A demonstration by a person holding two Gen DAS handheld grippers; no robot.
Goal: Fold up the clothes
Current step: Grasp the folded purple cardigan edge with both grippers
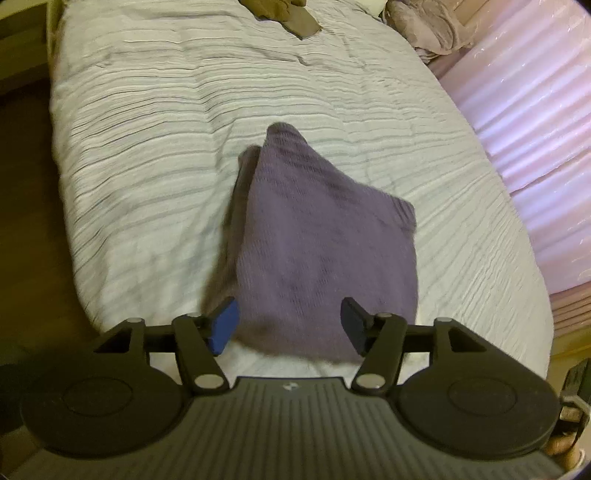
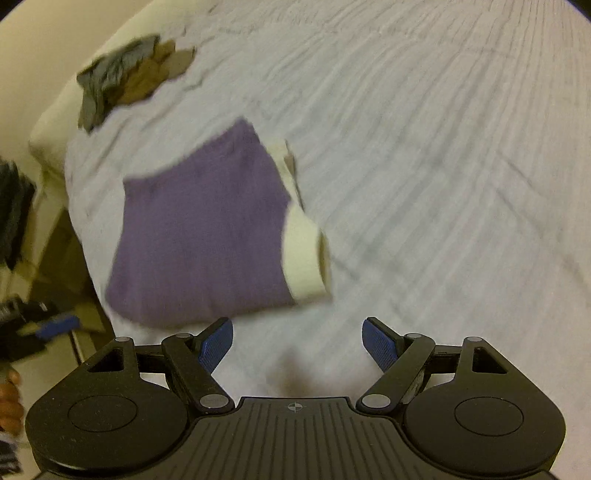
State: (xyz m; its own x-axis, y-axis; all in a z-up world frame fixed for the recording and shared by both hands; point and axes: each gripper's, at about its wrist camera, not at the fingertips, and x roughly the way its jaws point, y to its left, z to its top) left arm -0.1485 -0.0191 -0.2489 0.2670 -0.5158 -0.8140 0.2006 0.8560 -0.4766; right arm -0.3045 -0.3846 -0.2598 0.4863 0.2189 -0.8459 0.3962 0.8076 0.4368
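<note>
A folded purple knit sweater [image 1: 317, 236] lies on the white ribbed bedspread [image 1: 155, 122]. In the right wrist view the same purple sweater [image 2: 199, 236] shows a cream cuff [image 2: 304, 254] along its right side. My left gripper [image 1: 290, 326] is open, hovering just before the sweater's near edge, nothing between its blue pads. My right gripper [image 2: 297, 345] is also open, above bare bedspread [image 2: 443, 147] to the right of the sweater's near corner. The left gripper [image 2: 55, 326] shows blurred at the far left of the right wrist view.
A brown and grey heap of clothes [image 2: 125, 77] lies at the far corner of the bed; the brown clothes [image 1: 284, 14] also top the left wrist view. A mauve blanket [image 1: 432, 26] and pink ribbed bedding [image 1: 535, 122] lie to the right. Dark floor [image 1: 29, 221] borders the left.
</note>
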